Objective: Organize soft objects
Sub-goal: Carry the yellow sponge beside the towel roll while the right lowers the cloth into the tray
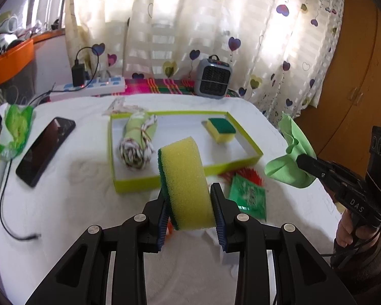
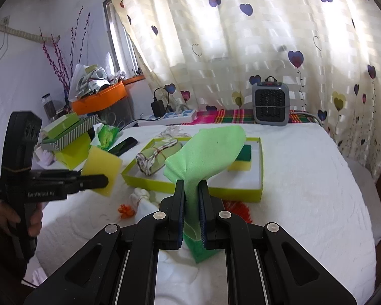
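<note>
White bed (image 1: 63, 216): box (image 1: 185, 113) holds 2 items; left tongs (image 1: 190, 211) grip a sponge (image 1: 183, 178), right tongs (image 2: 191, 211) pinch a green cloth (image 2: 205, 150), both unplaced.

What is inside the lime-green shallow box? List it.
Inside the lime-green shallow box: a rolled green cloth bundle tied with string and a yellow-and-green sponge. The held yellow sponge covers part of its floor.

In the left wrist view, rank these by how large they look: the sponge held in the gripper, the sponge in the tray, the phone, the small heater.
1. Held sponge, though nearness to the camera inflates it.
2. Phone.
3. Heater.
4. Sponge in the tray.
</note>
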Available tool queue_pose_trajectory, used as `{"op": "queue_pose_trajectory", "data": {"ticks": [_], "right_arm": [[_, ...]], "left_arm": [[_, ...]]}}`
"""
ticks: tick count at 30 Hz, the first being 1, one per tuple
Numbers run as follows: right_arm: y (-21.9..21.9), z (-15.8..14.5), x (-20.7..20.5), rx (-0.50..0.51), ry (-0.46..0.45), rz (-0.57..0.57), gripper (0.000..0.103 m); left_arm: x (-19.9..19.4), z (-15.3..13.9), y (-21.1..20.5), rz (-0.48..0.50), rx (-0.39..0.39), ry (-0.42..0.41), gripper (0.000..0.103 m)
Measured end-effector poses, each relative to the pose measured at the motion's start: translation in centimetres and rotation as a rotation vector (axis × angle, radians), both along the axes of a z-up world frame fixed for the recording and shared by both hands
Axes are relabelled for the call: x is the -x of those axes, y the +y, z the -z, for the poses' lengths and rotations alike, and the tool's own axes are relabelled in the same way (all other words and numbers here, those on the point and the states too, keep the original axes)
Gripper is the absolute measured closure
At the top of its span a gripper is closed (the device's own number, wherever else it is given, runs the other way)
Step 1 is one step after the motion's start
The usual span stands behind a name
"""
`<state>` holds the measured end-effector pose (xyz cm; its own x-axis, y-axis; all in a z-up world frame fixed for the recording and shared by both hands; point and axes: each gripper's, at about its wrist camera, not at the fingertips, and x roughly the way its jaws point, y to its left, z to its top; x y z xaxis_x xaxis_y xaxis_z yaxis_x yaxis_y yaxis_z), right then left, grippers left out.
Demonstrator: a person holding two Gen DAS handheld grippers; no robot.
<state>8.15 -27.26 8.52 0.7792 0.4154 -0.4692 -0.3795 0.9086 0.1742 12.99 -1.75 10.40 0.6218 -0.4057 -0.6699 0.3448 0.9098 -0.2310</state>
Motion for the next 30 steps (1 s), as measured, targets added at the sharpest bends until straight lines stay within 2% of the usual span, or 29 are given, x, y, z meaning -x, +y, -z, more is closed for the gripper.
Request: {"op": "queue_pose_trajectory", "data": {"ticks": [11,30], "right_arm": [[0.7,-0.7,-4.5,0.040,0.025,-0.032,0.092],[2.9,0.6,-11.6,0.105,0.119,-0.080,0.092]], "left_arm": [[-4.8,-0.3,-1.2,0.019,0.006,0.006,0.073],[-12.5,1.9,-2.8,0.040,-0.018,0.089,0.073]]}}
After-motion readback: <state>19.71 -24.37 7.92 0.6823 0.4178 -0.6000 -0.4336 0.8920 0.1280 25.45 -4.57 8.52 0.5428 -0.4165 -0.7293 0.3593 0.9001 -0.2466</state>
